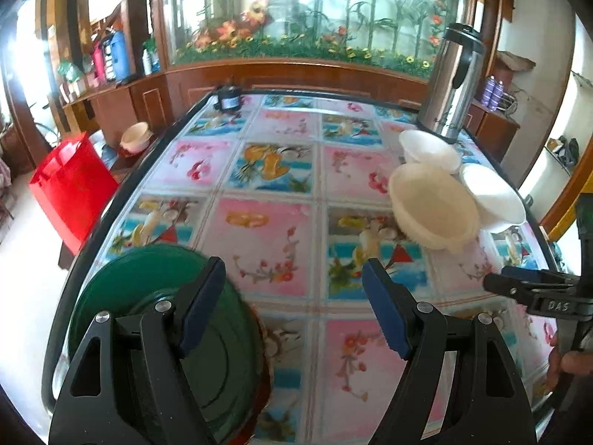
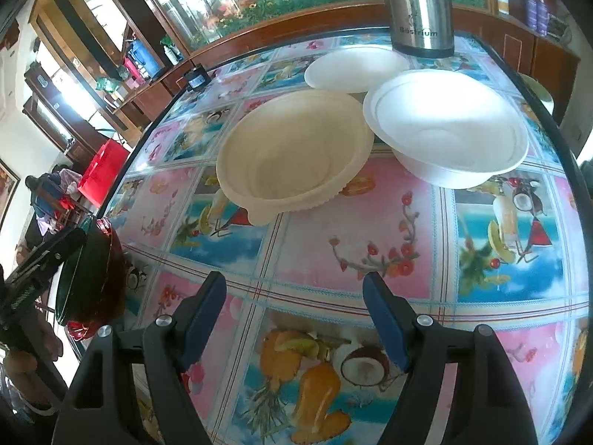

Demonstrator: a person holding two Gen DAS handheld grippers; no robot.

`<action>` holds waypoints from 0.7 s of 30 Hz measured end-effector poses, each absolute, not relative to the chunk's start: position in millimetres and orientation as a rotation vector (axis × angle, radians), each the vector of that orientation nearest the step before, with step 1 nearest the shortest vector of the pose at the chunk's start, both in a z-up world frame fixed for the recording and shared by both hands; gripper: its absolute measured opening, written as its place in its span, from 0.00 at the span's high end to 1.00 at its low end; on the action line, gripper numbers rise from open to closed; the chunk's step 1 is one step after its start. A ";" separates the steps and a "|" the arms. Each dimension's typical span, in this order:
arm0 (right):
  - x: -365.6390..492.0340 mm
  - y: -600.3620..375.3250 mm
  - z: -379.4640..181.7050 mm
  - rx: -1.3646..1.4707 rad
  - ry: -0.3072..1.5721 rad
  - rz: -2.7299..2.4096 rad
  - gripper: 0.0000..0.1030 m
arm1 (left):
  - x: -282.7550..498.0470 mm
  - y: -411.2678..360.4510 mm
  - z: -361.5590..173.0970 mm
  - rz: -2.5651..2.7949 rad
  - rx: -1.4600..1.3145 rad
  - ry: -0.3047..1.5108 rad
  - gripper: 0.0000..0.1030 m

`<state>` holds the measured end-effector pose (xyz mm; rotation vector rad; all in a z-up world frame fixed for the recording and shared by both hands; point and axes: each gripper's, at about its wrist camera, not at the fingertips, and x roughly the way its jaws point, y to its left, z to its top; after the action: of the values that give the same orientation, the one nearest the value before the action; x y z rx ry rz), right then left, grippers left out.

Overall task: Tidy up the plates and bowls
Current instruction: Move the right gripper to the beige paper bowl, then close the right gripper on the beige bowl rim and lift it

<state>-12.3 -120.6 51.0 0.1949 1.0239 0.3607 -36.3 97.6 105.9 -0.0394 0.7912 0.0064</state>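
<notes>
A green plate (image 1: 155, 296) lies at the table's near left corner on top of a red dish (image 2: 111, 248). My left gripper (image 1: 294, 296) hangs open just right of it; the left finger (image 1: 204, 300) overlaps the plate's rim in the picture, and no pad presses on it. A cream bowl (image 2: 292, 155), a white bowl (image 2: 444, 126) and a white dish (image 2: 355, 68) cluster at the far right. My right gripper (image 2: 294, 296) is open over bare tablecloth, short of the cream bowl (image 1: 433, 207), with nothing between its fingers.
A steel thermos jug (image 2: 422, 3) stands behind the white dish. A small black device (image 1: 228, 98) sits at the table's far left edge. A red bin (image 1: 70, 185) and a cream pot (image 1: 135, 137) are off the table's left side. The fruit-print tablecloth (image 1: 281, 170) covers the table.
</notes>
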 end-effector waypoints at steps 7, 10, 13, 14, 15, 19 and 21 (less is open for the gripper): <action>-2.7 -132.4 49.0 0.218 1.026 0.330 0.25 | -3.7 61.8 101.3 -0.078 -0.035 0.809 0.26; 3.2 -138.5 47.8 0.230 1.029 0.313 0.25 | 16.2 45.3 93.9 -0.115 -0.044 0.835 0.26; 10.8 -143.5 46.9 0.248 1.029 0.304 0.25 | 36.2 29.8 86.2 -0.135 -0.045 0.863 0.26; 13.7 -144.7 46.9 0.252 1.028 0.300 0.25 | 43.2 26.1 83.9 -0.142 -0.048 0.873 0.26; 17.3 -145.8 47.2 0.259 1.026 0.300 0.25 | 51.5 22.3 80.9 -0.144 -0.053 0.884 0.26; 29.1 -145.4 47.4 0.275 1.021 0.304 0.24 | 76.4 15.4 69.1 -0.142 -0.086 0.925 0.26; 36.5 -143.6 46.5 0.282 1.020 0.309 0.24 | 86.5 11.6 62.3 -0.137 -0.090 0.941 0.26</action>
<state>36.5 -143.6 46.5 0.2824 1.0204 0.3087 86.5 11.6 62.3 -0.0901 0.9411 -0.1372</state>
